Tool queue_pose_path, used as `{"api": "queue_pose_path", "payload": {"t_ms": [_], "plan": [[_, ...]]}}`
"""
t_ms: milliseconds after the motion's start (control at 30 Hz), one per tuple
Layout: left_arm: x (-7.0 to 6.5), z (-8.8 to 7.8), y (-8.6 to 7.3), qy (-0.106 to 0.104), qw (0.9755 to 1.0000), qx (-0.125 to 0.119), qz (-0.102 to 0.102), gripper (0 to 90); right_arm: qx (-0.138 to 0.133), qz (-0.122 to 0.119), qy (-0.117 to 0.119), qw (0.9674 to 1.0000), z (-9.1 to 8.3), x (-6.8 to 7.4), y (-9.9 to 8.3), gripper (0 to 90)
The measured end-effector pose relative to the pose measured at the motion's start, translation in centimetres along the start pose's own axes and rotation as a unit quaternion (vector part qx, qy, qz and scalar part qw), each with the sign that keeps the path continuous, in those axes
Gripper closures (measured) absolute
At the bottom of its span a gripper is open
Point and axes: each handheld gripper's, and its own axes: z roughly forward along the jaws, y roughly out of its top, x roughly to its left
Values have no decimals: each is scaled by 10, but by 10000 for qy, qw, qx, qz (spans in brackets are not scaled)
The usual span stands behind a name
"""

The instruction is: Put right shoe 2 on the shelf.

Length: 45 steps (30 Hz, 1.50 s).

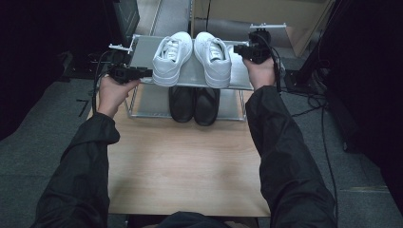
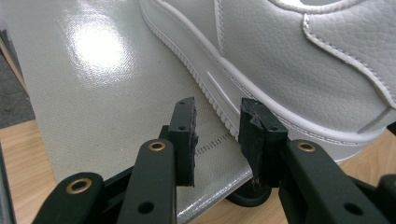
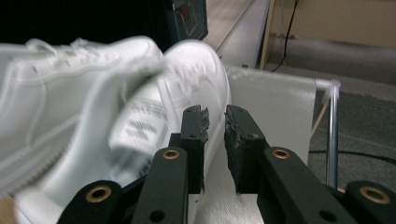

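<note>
– From the high view, how far along does this look?

– Nearly done, I'd judge. The pair of white sneakers point(image 1: 192, 58) sits side by side on the top shelf of the rack point(image 1: 142, 47) at the table's point(image 1: 185, 166) far edge, toes towards the person, and a pair of black shoes point(image 1: 194, 103) is on the lower shelf beneath. The left tongs point(image 1: 145, 72) sit at the shelf's left front corner beside the left sneaker; the right tongs point(image 1: 239, 49) sit by the right sneaker's outer side.

– And the left gripper view?

– The left tongs point(image 2: 217, 135) are spread, nothing pinched. The left sneaker's sole point(image 2: 219, 100) runs just past one pad, resting on the grey shelf liner point(image 2: 93, 93).

– The right gripper view?

– It's blurred. The right tongs point(image 3: 215, 140) show a narrow gap with only shelf fabric behind them, no shoe between. The white sneakers point(image 3: 116, 121) lie just beside them.

– So what's left?

– Perhaps a nudge to straighten the pair, then drawing both hands away.
</note>
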Motion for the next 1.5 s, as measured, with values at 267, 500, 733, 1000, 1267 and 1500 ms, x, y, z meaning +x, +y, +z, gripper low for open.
{"api": "queue_pose_path", "payload": {"t_ms": [267,500,733,1000,1267,1500], "plan": [[3,4,3,-56,9998,8,-167,675,437,-296,182,9984,21,-7,-47,791],[2,4,4,-106,9997,2,-237,705,285,-44,321,9991,23,-5,-50,845],[-5,9,5,-268,9993,45,-240,700,556,36,397,9977,26,-6,-51,869],[-15,16,5,-402,9990,112,-154,686,474,135,553,9973,26,1,-53,900],[-18,19,6,-537,9983,93,-228,681,547,398,692,9953,26,8,-53,900],[-26,24,6,-512,9985,132,-135,677,593,291,872,9940,27,21,-54,900]]}}
